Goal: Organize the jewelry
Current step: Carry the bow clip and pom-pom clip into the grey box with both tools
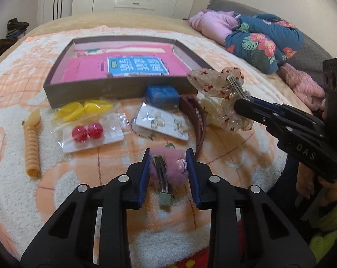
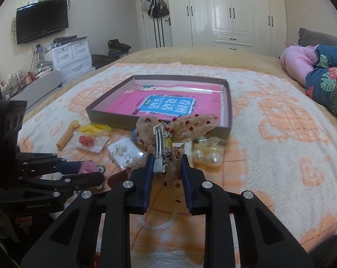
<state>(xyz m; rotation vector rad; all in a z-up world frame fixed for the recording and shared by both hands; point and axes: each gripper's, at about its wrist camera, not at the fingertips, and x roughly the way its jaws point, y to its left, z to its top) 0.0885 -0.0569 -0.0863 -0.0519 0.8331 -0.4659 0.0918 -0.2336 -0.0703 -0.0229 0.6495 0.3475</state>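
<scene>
My left gripper [image 1: 168,156] is shut on a pink fluffy hair clip [image 1: 171,167], its metal clasp facing up, just above the blanket. To the right, my right gripper [image 1: 242,103] is shut on a sheer bow hair clip with red specks [image 1: 206,82], lifted near the front right corner of the shallow brown box [image 1: 90,91]. In the right wrist view the bow [image 2: 190,125] stands up from that gripper [image 2: 166,159], its metal clip pinched between the pads. The left gripper [image 2: 90,170] shows at lower left with the pink clip [image 2: 88,167].
On the blanket before the box lie an orange spiral hair tie [image 1: 32,143], a yellow bagged item [image 1: 83,109], red ball earrings [image 1: 88,131], an earring card [image 1: 164,122], a blue case [image 1: 161,96], a brown headband [image 1: 199,120] and pearl pieces [image 2: 206,156]. Folded quilts [image 1: 258,42] lie at right.
</scene>
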